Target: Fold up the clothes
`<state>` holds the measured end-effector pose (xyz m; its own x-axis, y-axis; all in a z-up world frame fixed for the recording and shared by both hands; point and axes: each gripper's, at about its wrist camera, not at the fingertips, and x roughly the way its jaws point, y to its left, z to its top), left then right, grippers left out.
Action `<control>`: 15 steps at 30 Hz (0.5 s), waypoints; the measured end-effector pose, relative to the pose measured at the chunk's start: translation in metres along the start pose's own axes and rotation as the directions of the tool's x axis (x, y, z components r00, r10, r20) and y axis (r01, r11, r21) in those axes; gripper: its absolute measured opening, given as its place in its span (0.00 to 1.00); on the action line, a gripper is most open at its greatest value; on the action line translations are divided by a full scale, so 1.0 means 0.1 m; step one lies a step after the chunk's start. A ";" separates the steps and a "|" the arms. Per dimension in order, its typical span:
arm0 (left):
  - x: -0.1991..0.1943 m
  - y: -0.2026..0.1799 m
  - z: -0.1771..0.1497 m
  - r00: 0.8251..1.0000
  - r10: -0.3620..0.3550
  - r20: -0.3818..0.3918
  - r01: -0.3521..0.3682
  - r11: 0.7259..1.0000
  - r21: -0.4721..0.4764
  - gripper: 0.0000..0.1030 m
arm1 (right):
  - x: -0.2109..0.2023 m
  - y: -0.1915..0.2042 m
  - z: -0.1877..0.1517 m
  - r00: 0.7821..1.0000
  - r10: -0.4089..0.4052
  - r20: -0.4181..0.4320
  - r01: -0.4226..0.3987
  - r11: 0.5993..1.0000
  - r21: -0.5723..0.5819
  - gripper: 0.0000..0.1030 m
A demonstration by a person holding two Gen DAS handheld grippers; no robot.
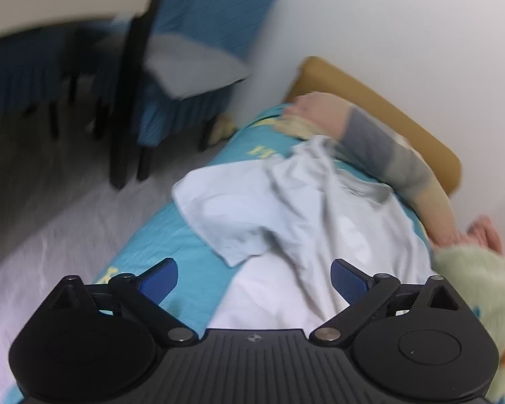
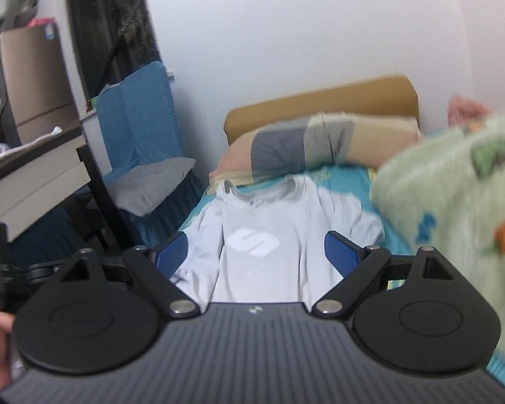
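A pale grey-white shirt is seen spread on a bed covered by a turquoise sheet, its collar toward the tan headboard and one sleeve rumpled in the left wrist view. Both the left hand-held gripper and the right hand-held gripper are held released above the shirt, blue pads wide apart and nothing grasped between them. A bare arm with a grey band is stretched across the bed near the collar, and a fluffy green sleeve is seen at the right edge.
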<state>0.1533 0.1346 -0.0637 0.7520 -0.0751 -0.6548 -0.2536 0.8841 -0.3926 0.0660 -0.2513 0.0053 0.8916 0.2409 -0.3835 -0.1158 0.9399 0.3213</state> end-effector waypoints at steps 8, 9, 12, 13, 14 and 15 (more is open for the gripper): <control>0.73 0.41 0.03 0.999 0.027 0.025 -0.021 0.976 -0.215 0.81 | 0.29 -0.11 -0.20 0.993 -0.113 0.021 0.113 0.994 0.007 0.87; 0.84 0.43 0.04 0.999 0.034 0.026 -0.027 0.972 -0.233 0.79 | 0.34 -0.13 -0.19 0.993 -0.116 0.029 0.116 0.993 0.010 0.87; 1.13 0.47 0.13 0.997 0.051 0.051 -0.036 0.966 -0.256 0.75 | 0.50 -0.26 -0.22 0.994 -0.104 0.020 0.104 0.994 0.035 0.87; 1.21 0.48 0.17 0.996 0.057 0.063 -0.038 0.965 -0.259 0.75 | 0.56 -0.30 -0.25 0.994 -0.105 0.010 0.104 0.994 0.043 0.87; 1.30 0.49 0.21 0.995 0.062 0.075 -0.041 0.964 -0.261 0.74 | 0.63 -0.34 -0.29 0.994 -0.109 -0.007 0.109 0.993 0.050 0.87; 1.39 0.50 0.25 0.994 0.068 0.087 -0.043 0.964 -0.264 0.73 | 0.70 -0.38 -0.33 0.994 -0.110 -0.027 0.112 0.992 0.058 0.87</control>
<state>0.2601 0.1798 -0.1581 0.7833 0.0256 -0.6211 -0.4368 0.7335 -0.5207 0.1183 -0.2617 -0.0624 0.8866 0.1422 -0.4401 0.0100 0.9454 0.3256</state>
